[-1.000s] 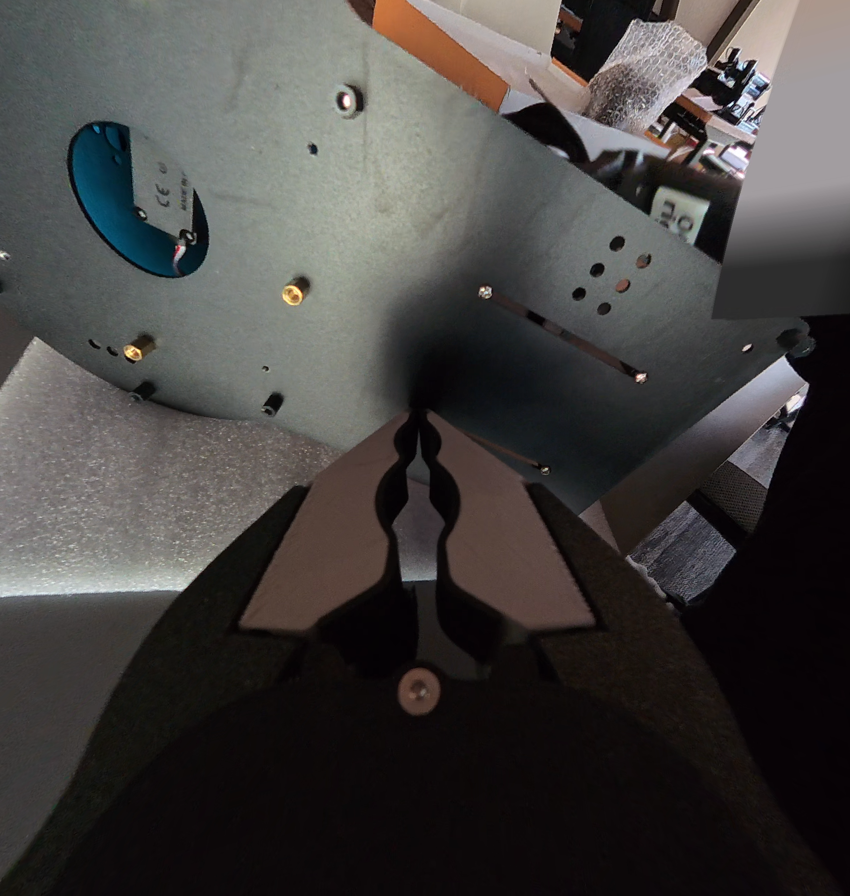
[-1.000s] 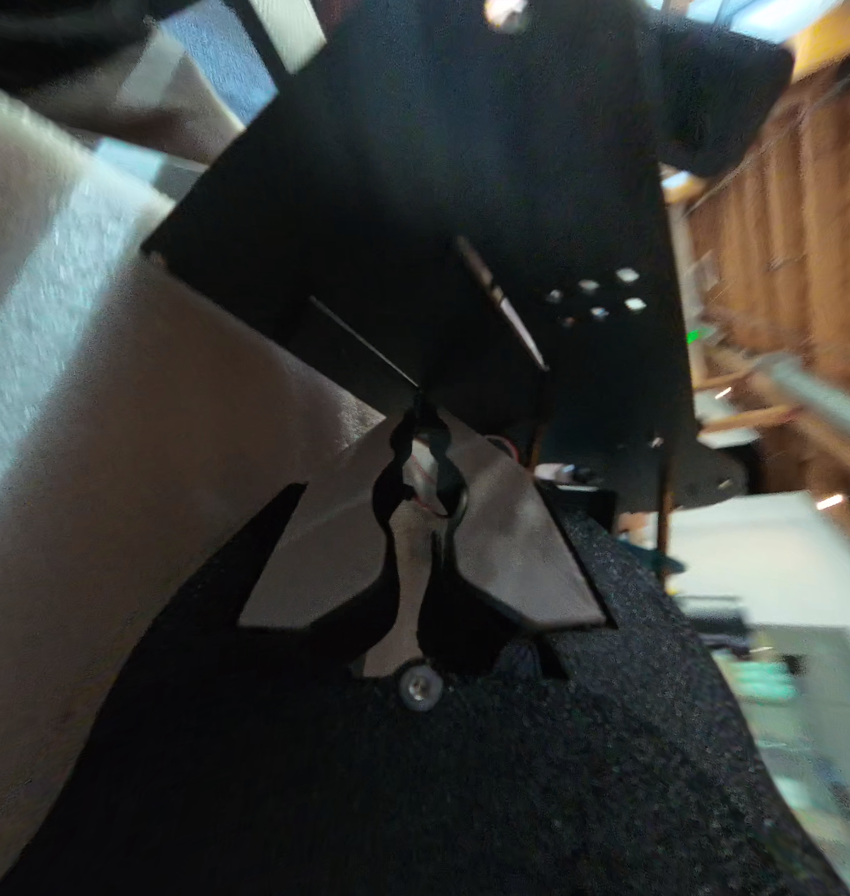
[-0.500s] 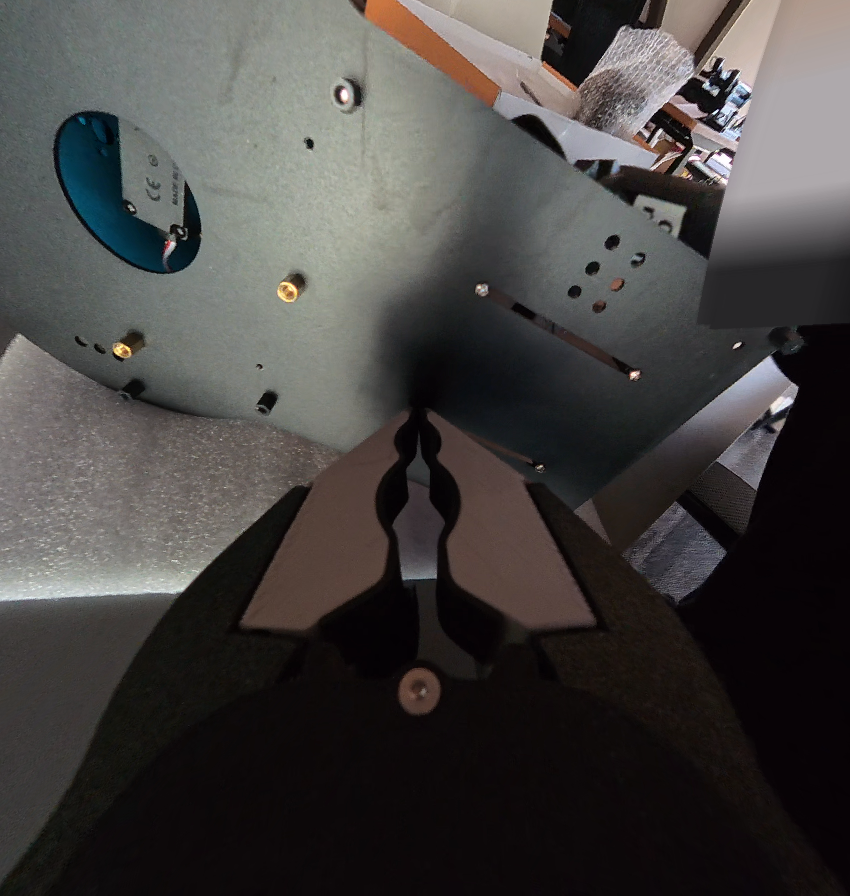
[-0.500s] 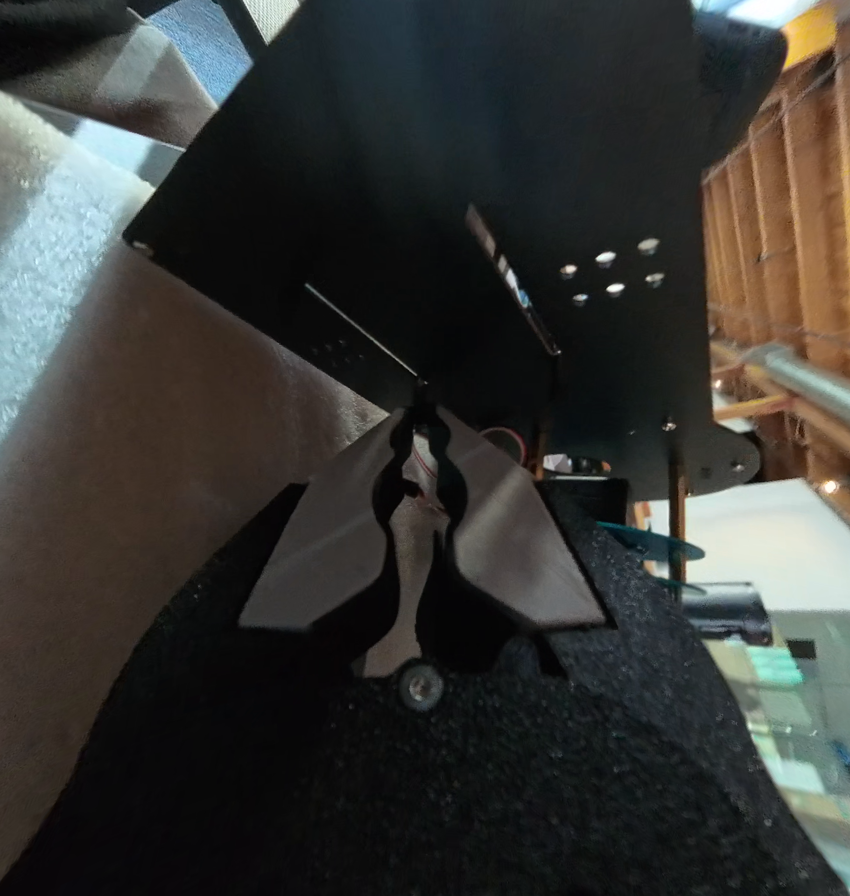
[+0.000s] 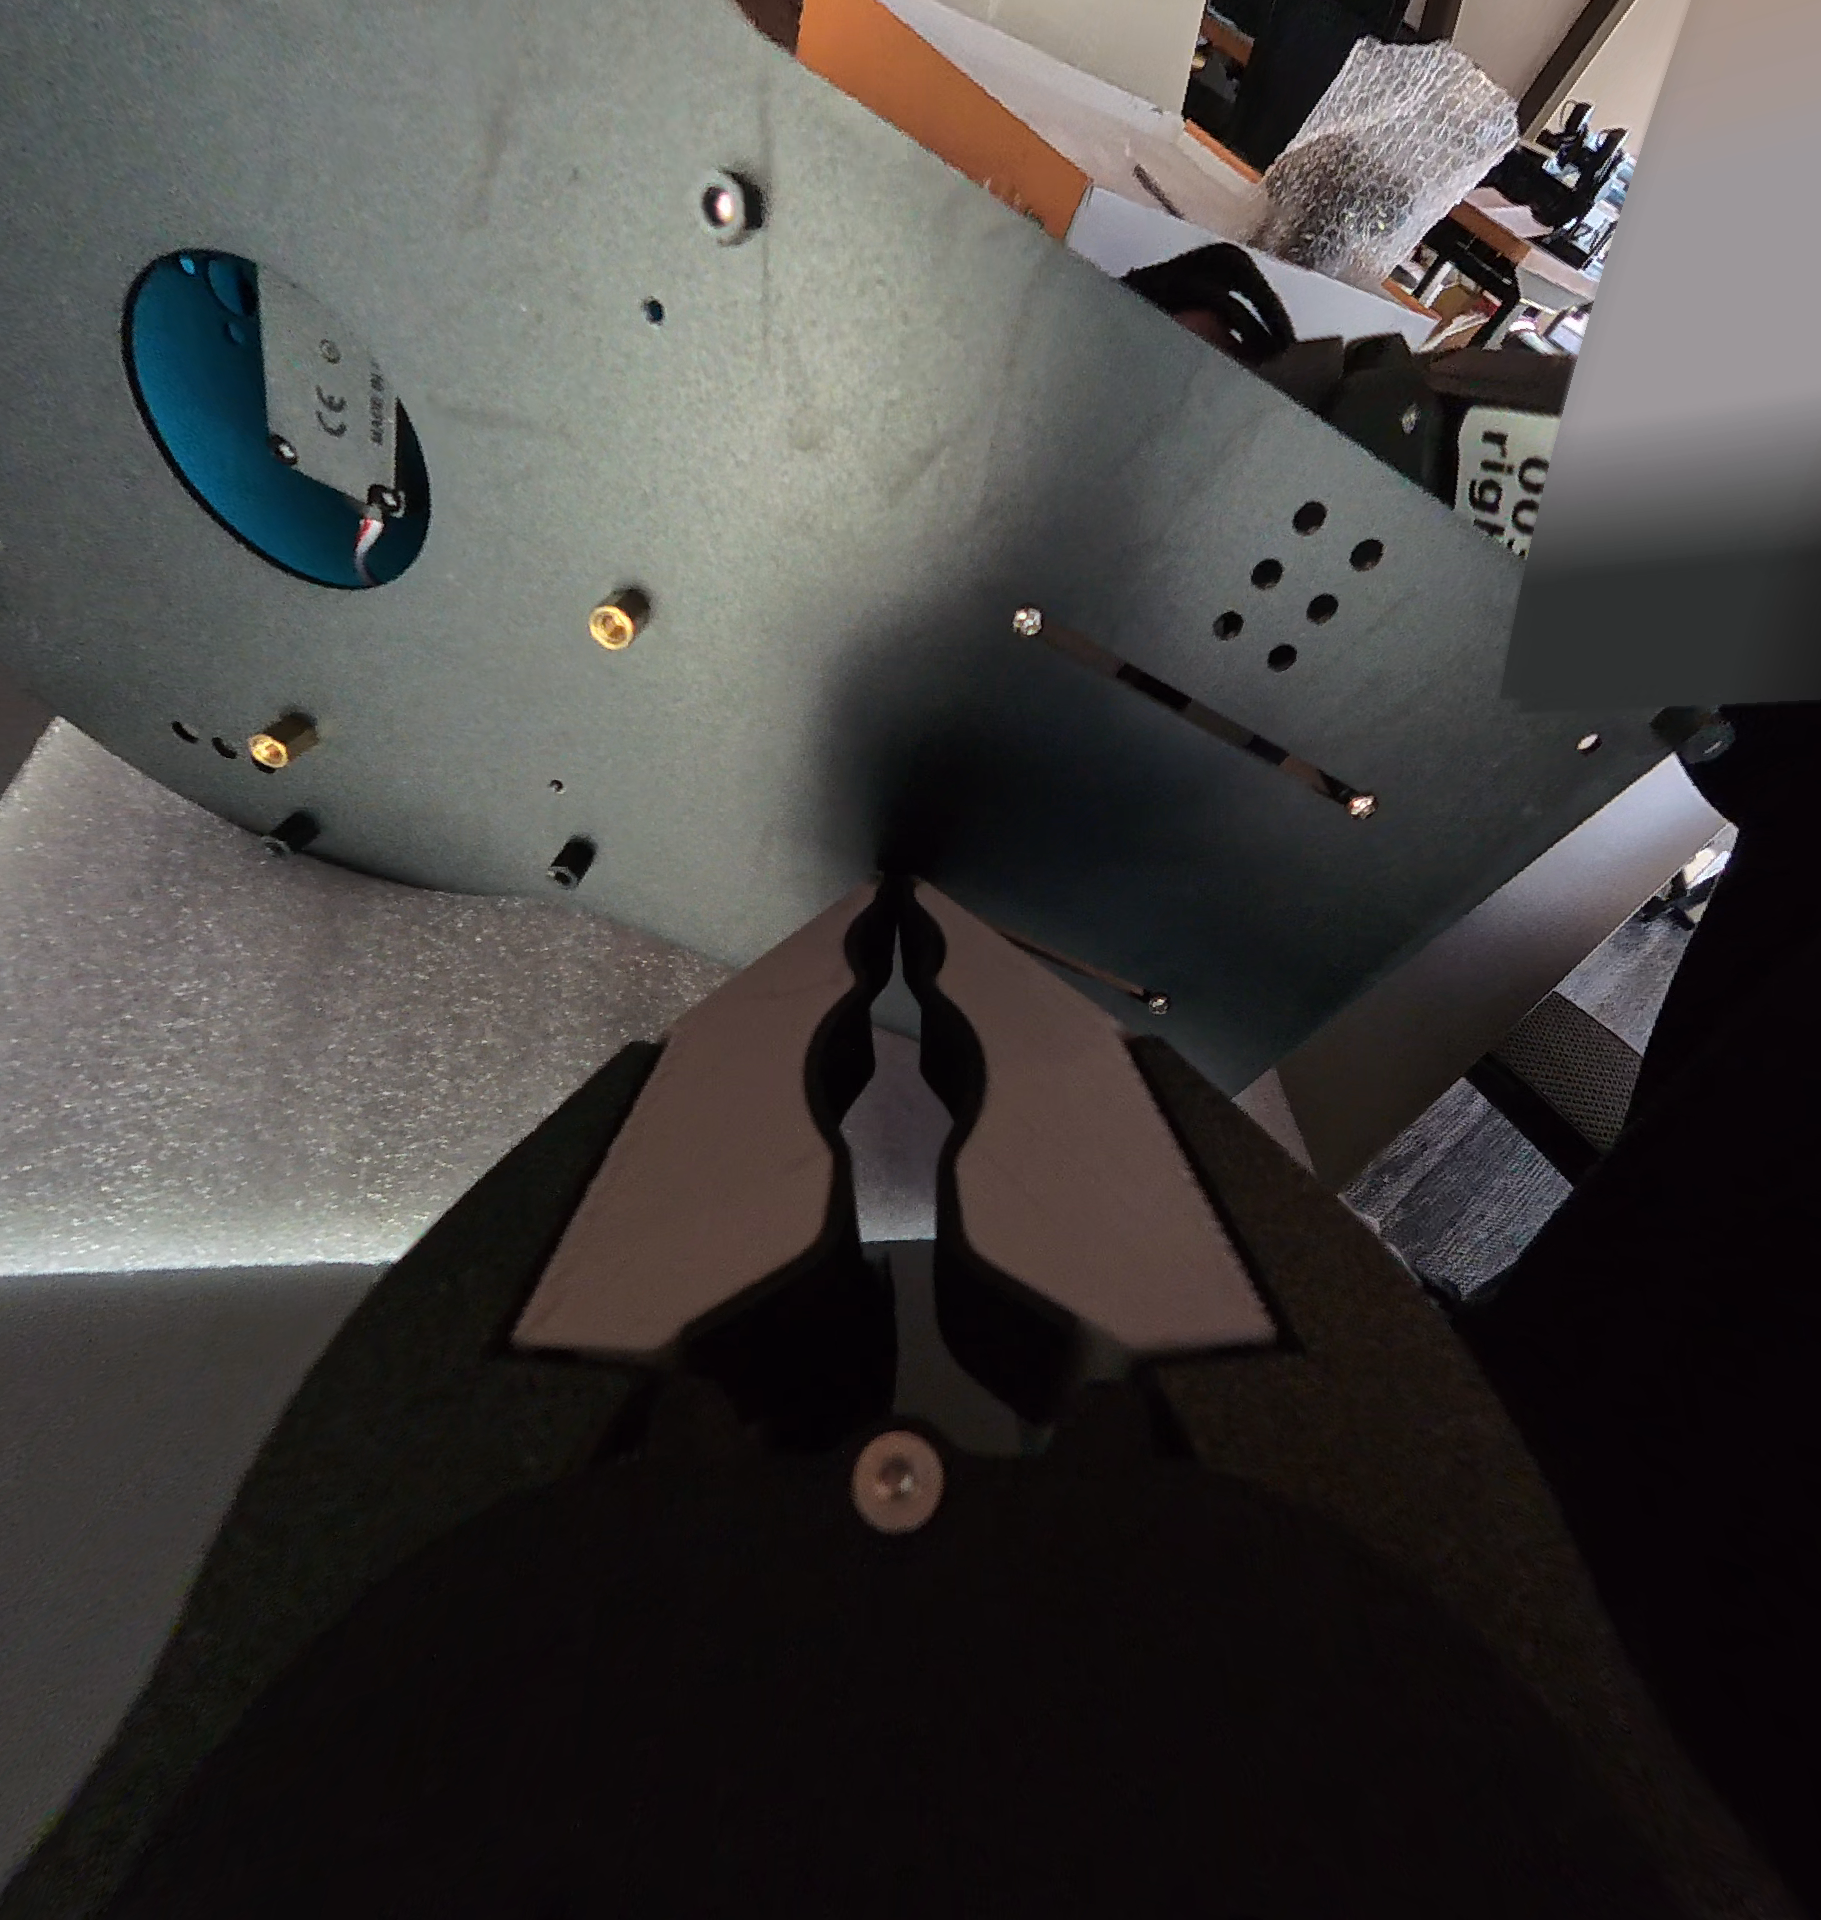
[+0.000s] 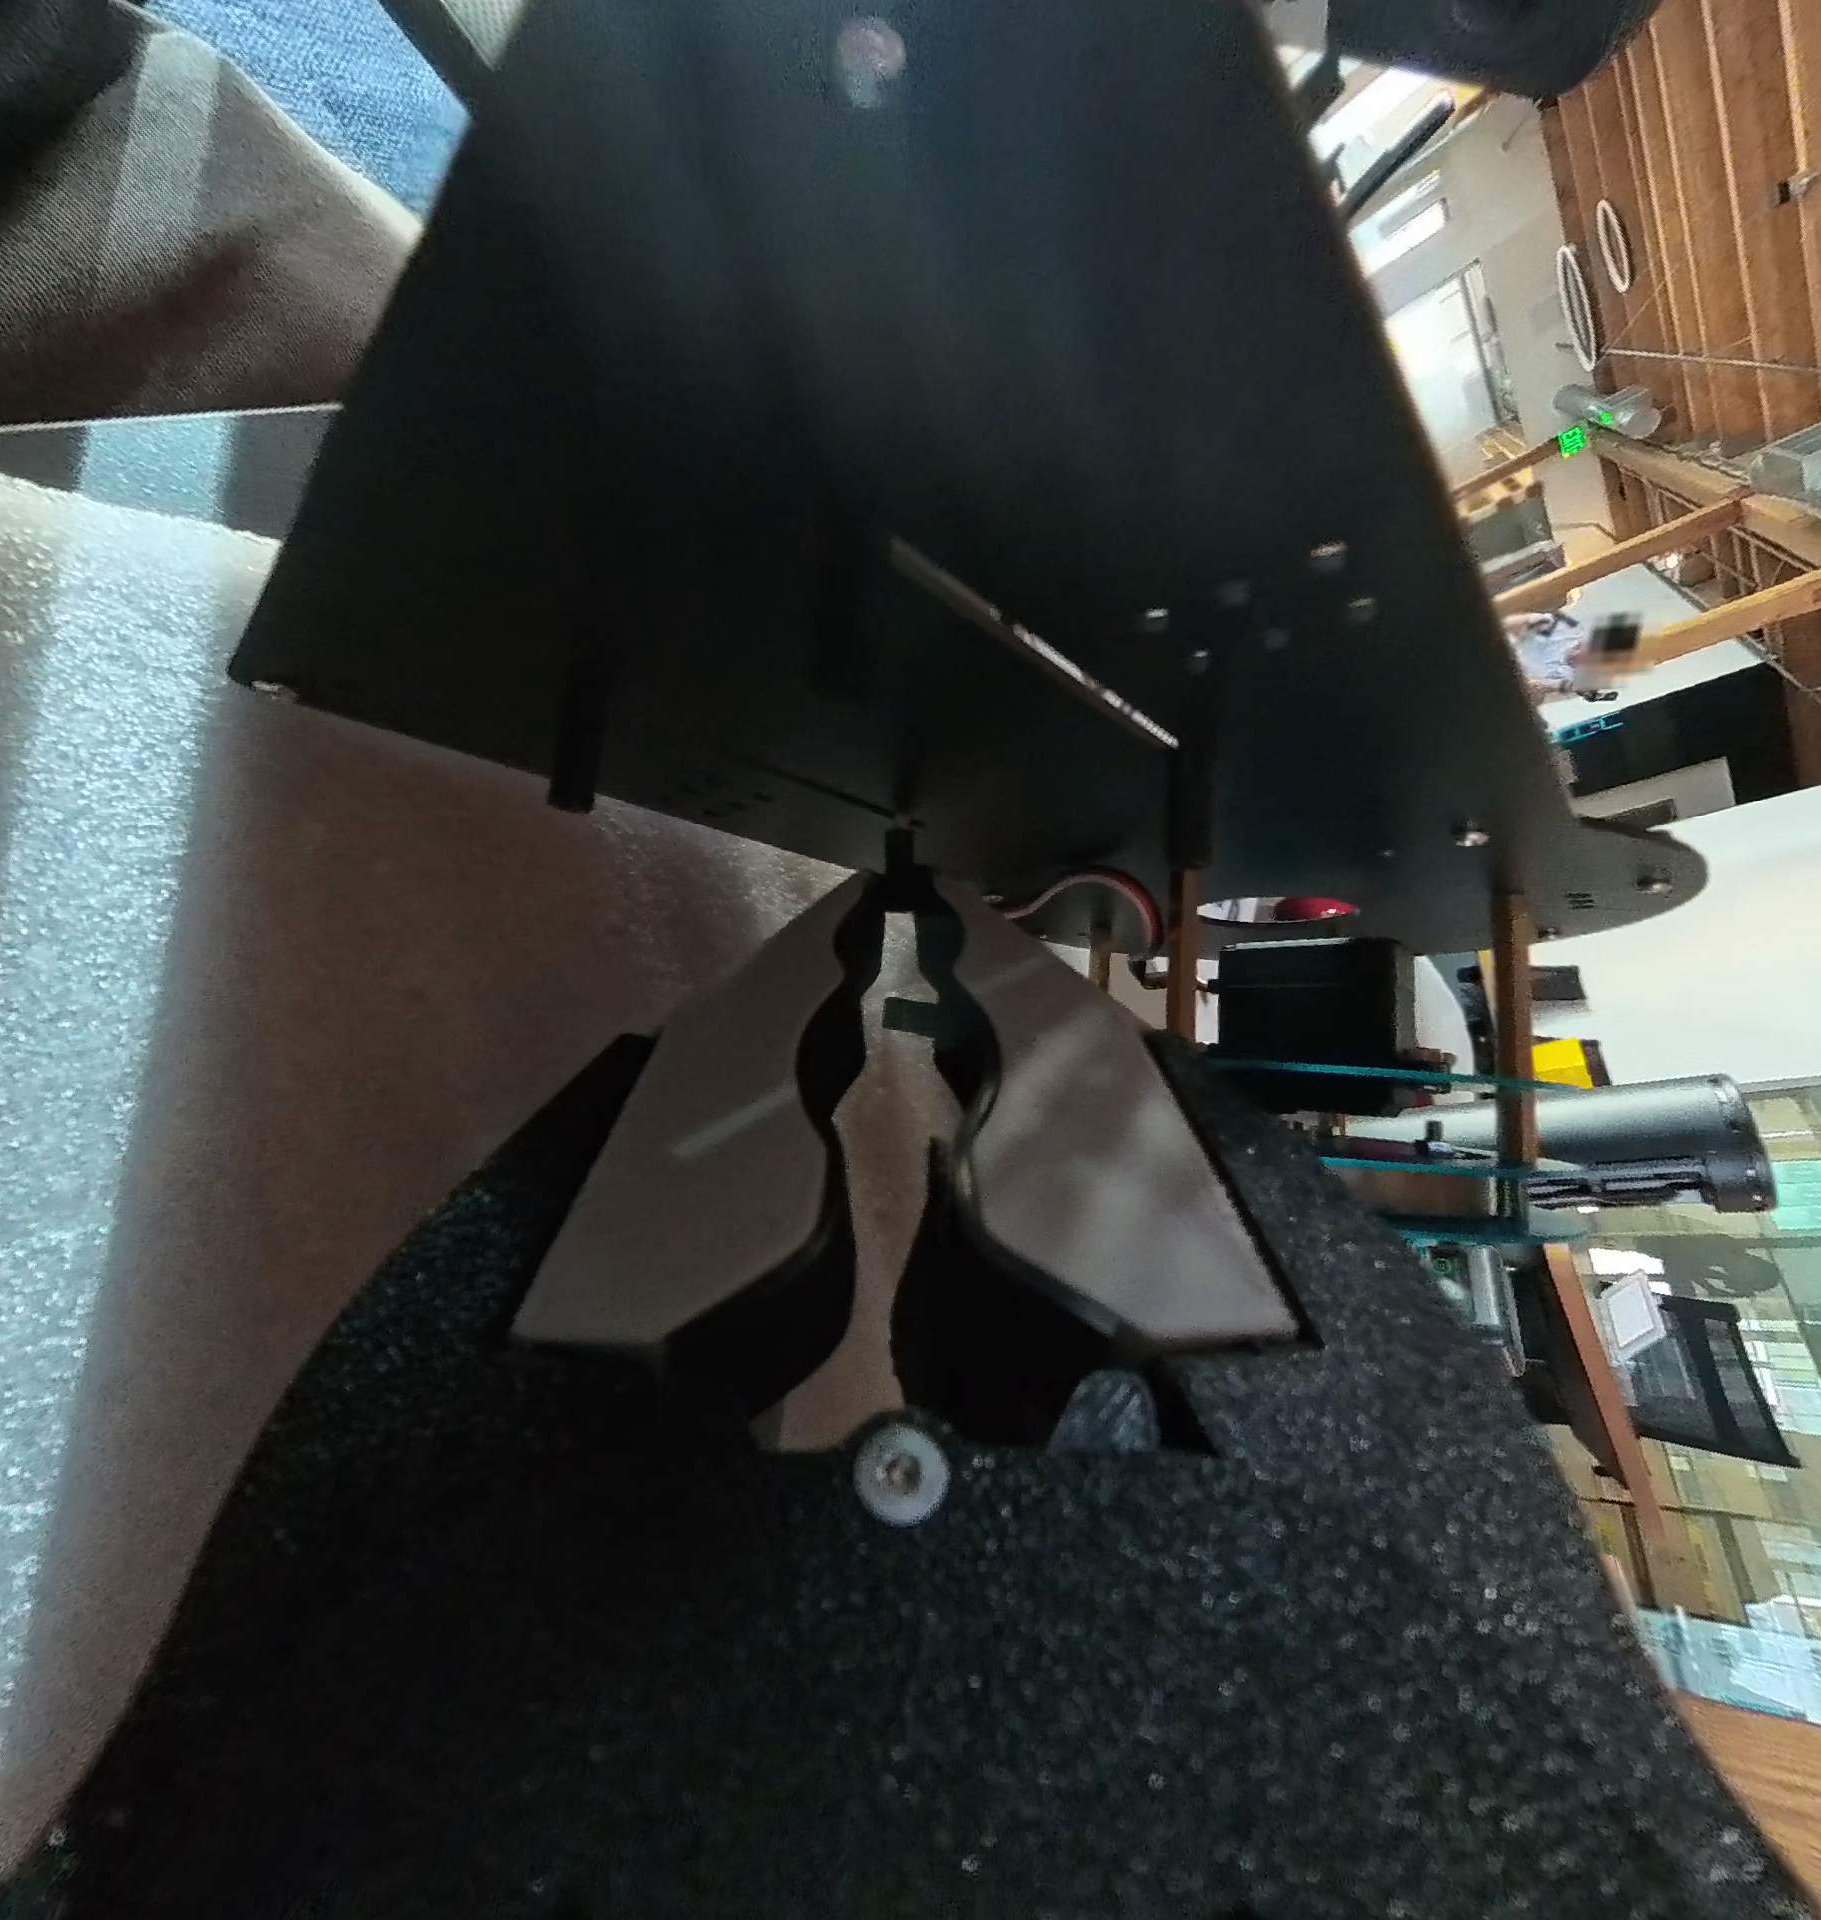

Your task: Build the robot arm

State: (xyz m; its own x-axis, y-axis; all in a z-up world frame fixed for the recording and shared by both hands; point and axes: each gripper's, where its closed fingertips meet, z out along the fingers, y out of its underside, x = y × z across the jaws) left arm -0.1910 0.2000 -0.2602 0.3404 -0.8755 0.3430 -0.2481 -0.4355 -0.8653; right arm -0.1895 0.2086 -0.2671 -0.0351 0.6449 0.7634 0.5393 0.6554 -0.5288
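Observation:
A dark metal chassis plate (image 5: pixel 781 436) with a round hole, brass standoffs (image 5: pixel 615 627), slots and small holes is held tilted above white foam. My left gripper (image 5: pixel 898 896) is shut on its near edge. In the right wrist view the same plate (image 6: pixel 885 416) looks black and stands steeply. My right gripper (image 6: pixel 901 883) is shut on its lower edge, by a small black post. Behind that plate sit a black servo box (image 6: pixel 1311 997), wires and teal clear plates (image 6: pixel 1405 1081) on standoffs. A black gripper body with a white label (image 5: pixel 1488 457) shows past the plate's far edge.
A white foam sheet (image 5: pixel 210 1039) lies on the table under the plate; it also shows in the right wrist view (image 6: pixel 75 935). A bubble-wrapped bundle (image 5: pixel 1384 156) and an orange-edged board (image 5: pixel 937 114) stand behind. A black cylinder (image 6: pixel 1633 1132) lies at the right. A dark sleeve (image 5: pixel 1768 1143) fills the right side. Both grippers' tips are close together, under 4 cm apart.
The right wrist view has swung so the plate stands steeper and the servo and teal plates behind it show. The left view has barely shifted. Both grippers stay shut on the plate.

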